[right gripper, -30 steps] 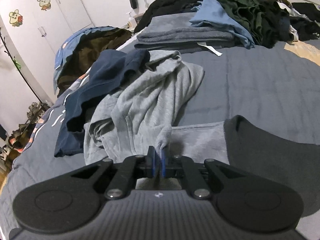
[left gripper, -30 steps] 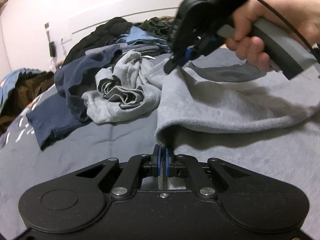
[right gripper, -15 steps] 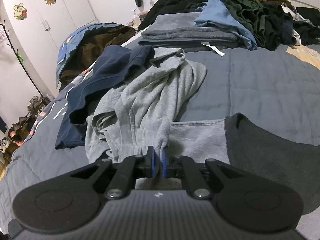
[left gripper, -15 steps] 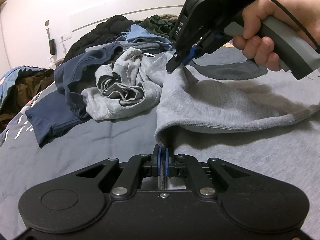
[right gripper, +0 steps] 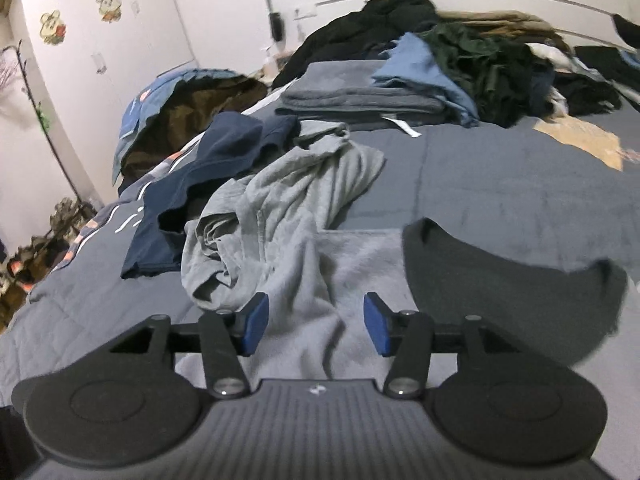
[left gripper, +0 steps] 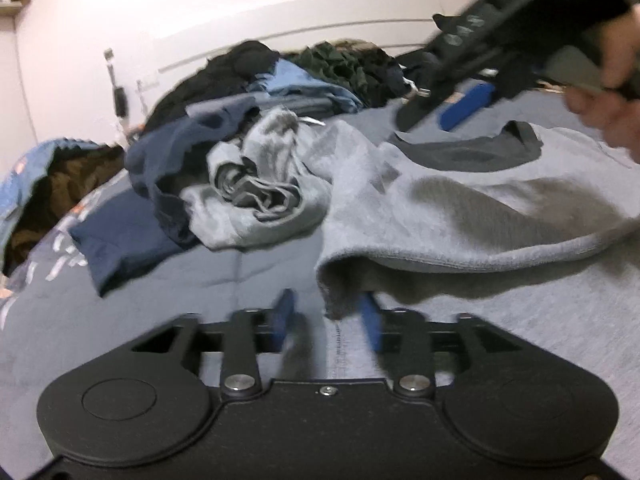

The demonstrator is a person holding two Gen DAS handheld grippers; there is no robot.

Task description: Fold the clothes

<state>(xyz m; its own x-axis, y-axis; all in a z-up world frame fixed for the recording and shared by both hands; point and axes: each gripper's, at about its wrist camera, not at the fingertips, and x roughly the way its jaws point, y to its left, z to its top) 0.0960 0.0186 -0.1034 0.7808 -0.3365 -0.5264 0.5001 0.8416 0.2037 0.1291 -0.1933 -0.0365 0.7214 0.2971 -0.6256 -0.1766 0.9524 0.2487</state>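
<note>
We see a grey sweatshirt (left gripper: pixel 460 200) with a dark collar (right gripper: pixel 500 276) lying spread on the bed, one folded corner drooping, a crumpled grey garment (right gripper: pixel 280 208) beside it.

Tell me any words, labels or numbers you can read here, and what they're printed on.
Nothing reads clearly.
Right gripper: pale lettering on its black side, too blurred to read.
Cartoon stickers on the white wardrobe: pictures only, no words visible.
White tag hanging from the folded grey clothes: too small to tell whether it's printed.
Grey sweatshirt: no print visible.
</note>
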